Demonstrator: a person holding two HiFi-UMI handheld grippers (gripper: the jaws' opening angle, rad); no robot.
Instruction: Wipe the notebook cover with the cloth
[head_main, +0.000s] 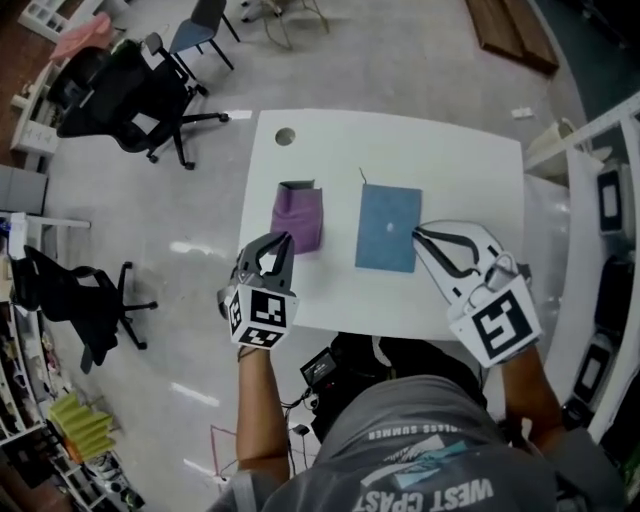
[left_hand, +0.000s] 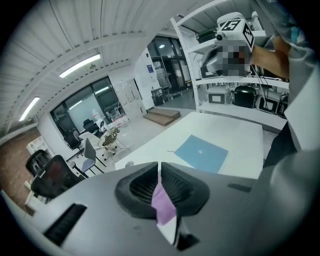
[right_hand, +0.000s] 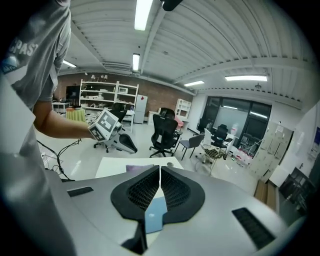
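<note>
A grey printed shirt (head_main: 425, 455) fills the bottom of the head view, and both tools are held out just above it. The left gripper (head_main: 284, 241) is at lower centre-left. Its jaws are pressed together and nothing is clamped. Its tips are over the near left corner of the purple cloth (head_main: 298, 216), which in the left gripper view is only glimpsed through the slit behind the closed tips. The right gripper (head_main: 419, 232) is at centre-right, jaws likewise together and empty, tips at the right edge of the blue notebook (head_main: 388, 227); whether they touch it cannot be told. Cloth and notebook lie flat on the white table (head_main: 455, 160), side by side in mid-frame with a bare strip between them, cloth to the left. The notebook is closed, cover up. A round cable hole (head_main: 285, 136) is seen further up, near the table's far left corner. Black office chairs (head_main: 130, 95) stand on the floor at upper left. Wiping is judged not started, and the step in hand is the reach for the cloth. For the next move, the left jaws would need to be opened, lowered onto the cloth's near edge and closed. The cloth would then be carried right onto the cover, and the notebook could perhaps be steadied by the right tool.
</note>
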